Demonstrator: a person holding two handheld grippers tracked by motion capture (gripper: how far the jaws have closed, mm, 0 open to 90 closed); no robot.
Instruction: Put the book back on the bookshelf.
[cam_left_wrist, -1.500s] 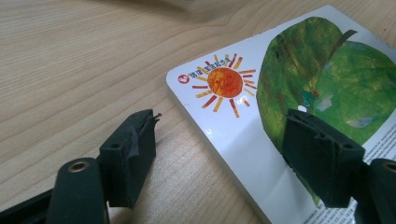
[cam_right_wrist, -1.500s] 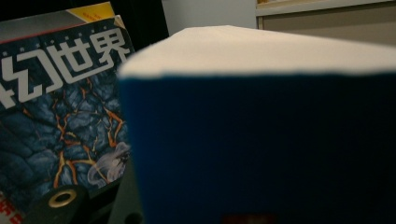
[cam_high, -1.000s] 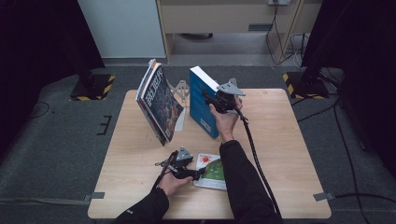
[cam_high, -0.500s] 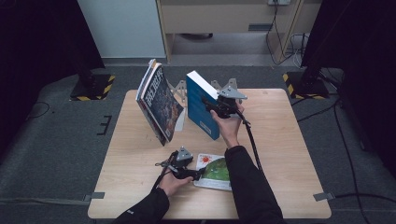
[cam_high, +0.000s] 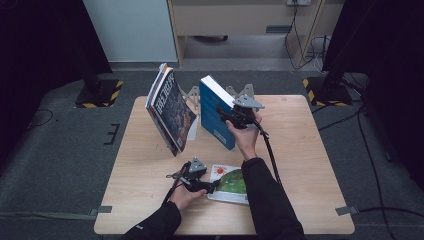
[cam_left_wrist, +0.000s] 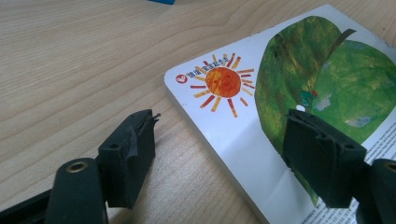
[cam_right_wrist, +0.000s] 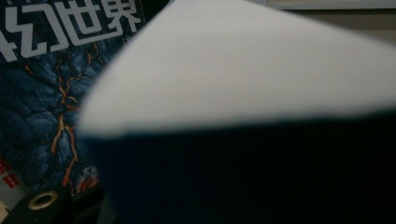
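- The blue book (cam_high: 216, 116) is stood upright at the counter's (cam_high: 300, 150) 12 o'clock, beside the leaning dark books (cam_high: 172, 112).
- The right gripper (cam_high: 227, 116) jaws have just been opening, the book between them.
- The left gripper (cam_left_wrist: 219, 140) jaws are held open, astride the flat picture book (cam_left_wrist: 280, 93) at 6 o'clock, not yet lifted.

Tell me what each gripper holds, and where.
Left gripper: nothing; jaws open astride a corner of the picture book. Right gripper: the blue book, near its top, sits between jaws that have just been opening; whether they grip it cannot be told.
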